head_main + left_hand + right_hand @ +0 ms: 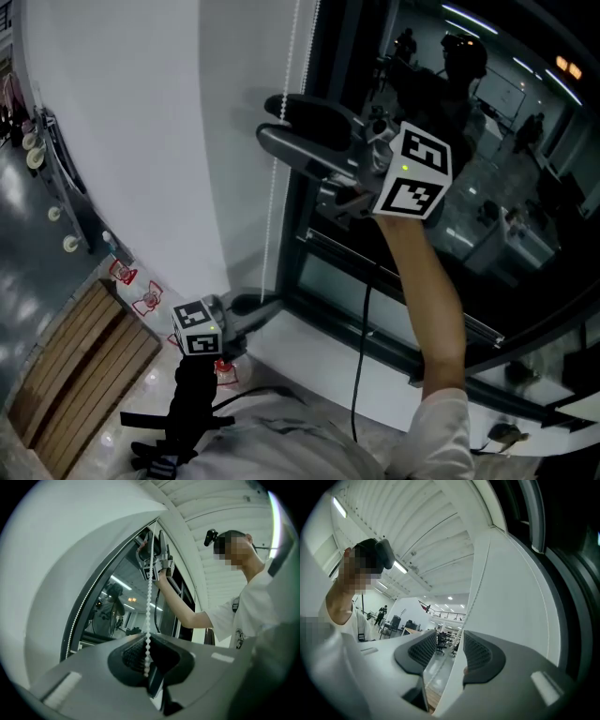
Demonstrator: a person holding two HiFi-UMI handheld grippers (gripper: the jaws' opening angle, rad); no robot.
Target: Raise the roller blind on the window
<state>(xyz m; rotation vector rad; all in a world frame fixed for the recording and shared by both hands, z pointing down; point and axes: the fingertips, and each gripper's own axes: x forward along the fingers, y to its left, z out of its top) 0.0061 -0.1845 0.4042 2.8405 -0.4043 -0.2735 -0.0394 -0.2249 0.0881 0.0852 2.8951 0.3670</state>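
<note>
L gripper [240,306] sits low, just above the white sill [328,361], jaws pinched together on the bead chain [273,211]. In the L gripper view the chain drops straight down into the closed pads.

R gripper [277,124] is high up on the same chain, held on a raised forearm [433,291], jaws apart. The R gripper view shows the chain passing thru the gap btwn the pads, neither pad pressing it as far as can be seen.

The chain hangs vert. and runs straight btwn the two grippers. It follows the edge where the white wall [141,122] on the left meets the dark window frame [314,234] on the right. In the L gripper view a 2nd strand of the loop curves along the frame edge, left of the held strand.

Blind cloth: can't pick it out in any view. The glass [487,141] right of the frame shows only reflections.

Room to move:
- Tight at the chain, w/ the wall edge just beside it on the left and the frame just beside it on the right.
- Open on the near side, over the sill toward the person.
- A black cable [361,347] hangs from the R gripper down across the sill, right of the chain and apart from it.
- Wood slats [75,370] lie on the floor far left, well apart from both grippers.
</note>
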